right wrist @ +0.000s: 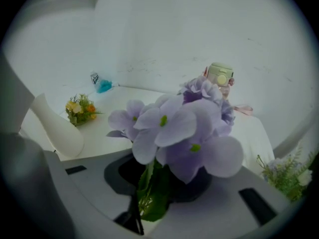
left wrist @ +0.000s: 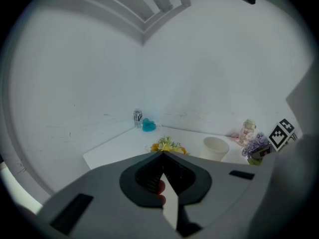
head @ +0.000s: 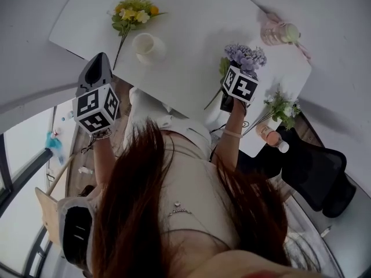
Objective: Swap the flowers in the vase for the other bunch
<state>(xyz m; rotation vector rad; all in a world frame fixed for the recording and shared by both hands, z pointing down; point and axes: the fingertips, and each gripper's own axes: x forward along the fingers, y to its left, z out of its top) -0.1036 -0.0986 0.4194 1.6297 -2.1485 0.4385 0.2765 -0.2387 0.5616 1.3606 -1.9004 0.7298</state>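
A white vase [head: 149, 46] stands on the white table [head: 191, 28] with nothing in its mouth. The yellow bunch [head: 134, 11] lies on the table behind and left of it. My right gripper [head: 233, 74] is shut on the stems of the purple bunch [head: 246, 55], held in the air to the right of the vase. In the right gripper view the purple blooms [right wrist: 184, 128] fill the middle and hide the jaws, with the vase [right wrist: 57, 128] at far left. My left gripper [head: 99, 58] is shut and empty, hanging off the table's near edge, left of the vase.
A pink bottle with a pale green cap [head: 282, 33] stands at the back right of the table. A green and white bunch [head: 282, 106] sits in a holder to the right. A water bottle [left wrist: 138, 116] and a blue object [left wrist: 148, 126] are at the far corner. A black chair [head: 319, 172] stands at right.
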